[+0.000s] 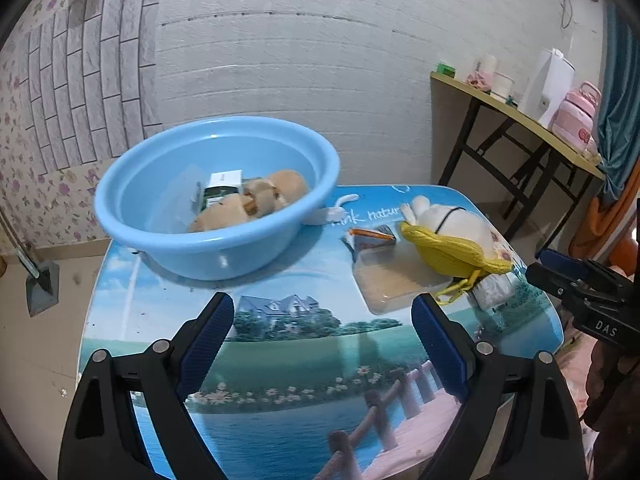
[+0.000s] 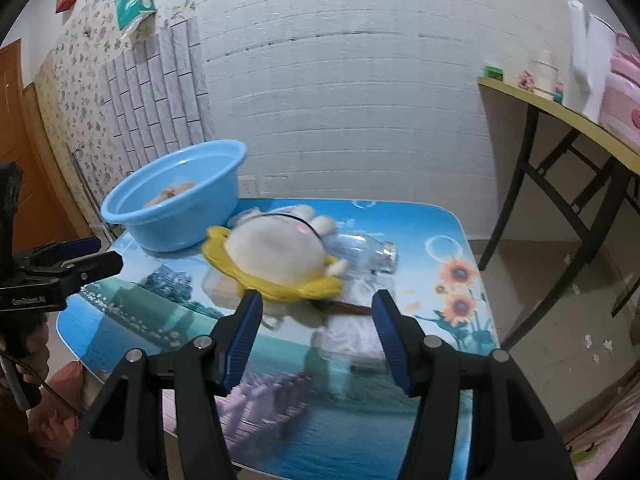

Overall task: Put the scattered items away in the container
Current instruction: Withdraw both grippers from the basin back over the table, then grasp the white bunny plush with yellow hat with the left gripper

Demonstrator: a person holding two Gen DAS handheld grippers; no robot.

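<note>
A light blue basin point(image 1: 224, 258) point(image 2: 176, 228) stands at the table's far left and holds tan plush pieces point(image 1: 256, 200) and a white box point(image 1: 224, 180). Right of it lies a white plush toy point(image 1: 452, 220) point(image 2: 276, 252) on a yellow knitted piece point(image 1: 452, 256) point(image 2: 280, 290), beside a clear plastic box point(image 1: 388, 284) point(image 2: 218, 286), a small packet point(image 1: 372, 236) and a clear bottle point(image 2: 368, 256). My left gripper point(image 1: 324, 308) is open over bare tabletop, short of the basin. My right gripper point(image 2: 318, 300) is open just in front of the plush toy, nothing between its fingers.
The small table point(image 1: 280, 360) point(image 2: 420, 236) carries a printed landscape. A white hook-like piece point(image 1: 336, 210) lies by the basin; a brown stick point(image 2: 352, 309) and crumpled clear plastic point(image 2: 352, 336) lie near my right fingers. A side table point(image 1: 520, 120) point(image 2: 560, 108) with jars stands at right.
</note>
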